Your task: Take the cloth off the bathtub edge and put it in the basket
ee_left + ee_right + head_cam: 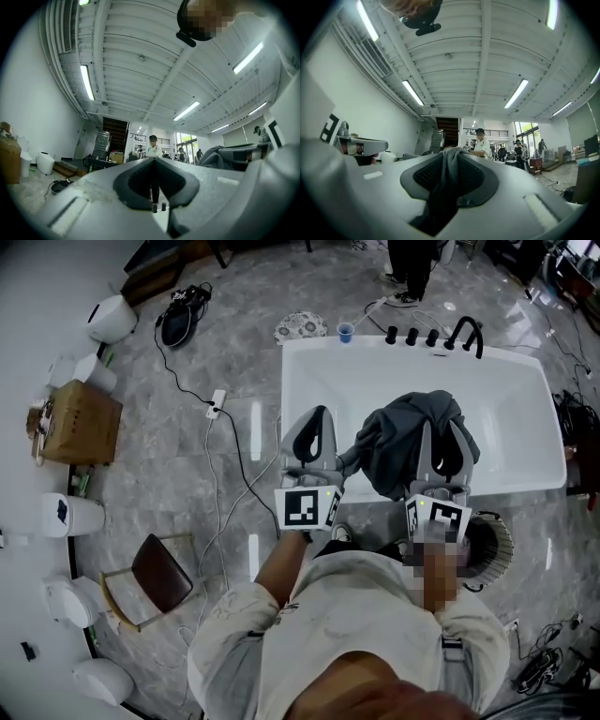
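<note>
The right gripper (450,157) has its jaws pinched on a fold of dark grey cloth (440,192), which droops toward 6 o'clock (its lower end runs out of sight). The left gripper (358,145) sits at 9 o'clock. Beyond the jaw tips, toward 1 o'clock, stands a person (481,146) in a white shirt.

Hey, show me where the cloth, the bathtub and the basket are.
cloth (412,432): head view, middle of the bunched grey fabric.
bathtub (305,362): head view, white rim near its upper left corner.
basket (497,540): head view, its ribbed side.
</note>
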Action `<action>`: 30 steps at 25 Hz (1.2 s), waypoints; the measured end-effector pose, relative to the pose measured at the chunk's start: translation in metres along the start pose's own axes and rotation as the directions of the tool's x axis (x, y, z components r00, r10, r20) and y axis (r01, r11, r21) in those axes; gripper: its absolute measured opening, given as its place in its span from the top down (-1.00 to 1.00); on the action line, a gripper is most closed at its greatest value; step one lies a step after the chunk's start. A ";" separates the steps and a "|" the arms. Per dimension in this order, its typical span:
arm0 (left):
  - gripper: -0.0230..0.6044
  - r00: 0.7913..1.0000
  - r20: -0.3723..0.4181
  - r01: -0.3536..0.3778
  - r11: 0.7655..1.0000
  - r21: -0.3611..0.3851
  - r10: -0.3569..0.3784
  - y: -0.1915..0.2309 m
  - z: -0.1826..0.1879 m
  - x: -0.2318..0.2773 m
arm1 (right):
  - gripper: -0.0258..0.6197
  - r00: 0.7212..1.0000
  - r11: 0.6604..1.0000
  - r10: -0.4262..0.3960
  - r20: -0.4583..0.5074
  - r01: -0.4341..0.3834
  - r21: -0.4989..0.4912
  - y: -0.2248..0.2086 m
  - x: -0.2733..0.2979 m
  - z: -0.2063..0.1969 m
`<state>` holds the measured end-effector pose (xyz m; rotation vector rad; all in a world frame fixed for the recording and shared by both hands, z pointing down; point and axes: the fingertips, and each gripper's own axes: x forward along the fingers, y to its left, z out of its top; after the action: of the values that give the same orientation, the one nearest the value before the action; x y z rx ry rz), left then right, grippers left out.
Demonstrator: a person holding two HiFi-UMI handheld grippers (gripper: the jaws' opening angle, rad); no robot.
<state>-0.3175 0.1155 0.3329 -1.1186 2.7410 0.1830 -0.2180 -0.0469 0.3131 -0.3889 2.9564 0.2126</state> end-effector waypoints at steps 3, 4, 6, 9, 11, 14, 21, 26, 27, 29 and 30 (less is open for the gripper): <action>0.92 1.000 0.007 0.020 1.000 0.000 -0.020 -0.017 0.001 0.009 | 0.62 1.000 1.000 -0.030 0.010 0.030 -0.007 -0.020 -0.008 0.004; 0.92 1.000 0.008 0.029 1.000 -0.001 -0.029 -0.024 0.002 0.012 | 0.62 0.999 0.999 -0.040 0.013 0.041 -0.010 -0.028 -0.011 0.005; 0.92 0.999 0.012 0.049 0.999 0.000 -0.049 -0.037 0.003 0.016 | 0.62 0.998 0.998 -0.064 0.021 0.065 -0.017 -0.042 -0.016 0.010; 0.92 0.997 0.016 0.075 0.997 -0.002 -0.075 -0.060 0.004 0.022 | 0.62 0.995 0.995 -0.098 0.036 0.099 -0.030 -0.065 -0.027 0.016; 0.92 0.996 0.016 0.088 0.996 -0.006 -0.088 -0.074 0.004 0.027 | 0.62 0.992 0.992 -0.117 0.042 0.119 -0.038 -0.081 -0.034 0.020; 0.92 0.993 0.017 0.120 0.993 -0.013 -0.120 -0.098 0.004 0.035 | 0.62 0.987 0.986 -0.156 0.042 0.158 -0.046 -0.106 -0.044 0.023; 0.92 0.972 0.019 0.235 0.972 -0.030 -0.234 -0.163 -0.001 0.049 | 0.62 0.960 0.958 -0.280 0.022 0.281 -0.057 -0.163 -0.086 0.021; 0.92 0.944 0.016 0.329 0.943 -0.049 -0.329 -0.216 -0.005 0.057 | 0.62 0.924 0.922 -0.381 0.008 0.381 -0.073 -0.205 -0.125 0.020; 0.92 0.937 0.016 0.350 0.935 -0.052 -0.349 -0.229 -0.005 0.059 | 0.62 0.916 0.913 -0.402 0.006 0.401 -0.078 -0.214 -0.134 0.020; 0.92 0.920 0.020 0.392 0.918 -0.059 -0.392 -0.255 -0.006 0.063 | 0.62 0.897 0.893 -0.443 0.004 0.441 -0.089 -0.233 -0.151 0.022; 0.92 0.911 0.021 0.413 0.908 -0.062 -0.413 -0.268 -0.006 0.064 | 0.62 0.886 0.882 -0.463 0.003 0.461 -0.096 -0.243 -0.159 0.022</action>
<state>-0.1751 -0.1198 0.3130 -1.6779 2.4312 0.2173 0.0016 -0.2363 0.2889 -1.0948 2.7702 0.2868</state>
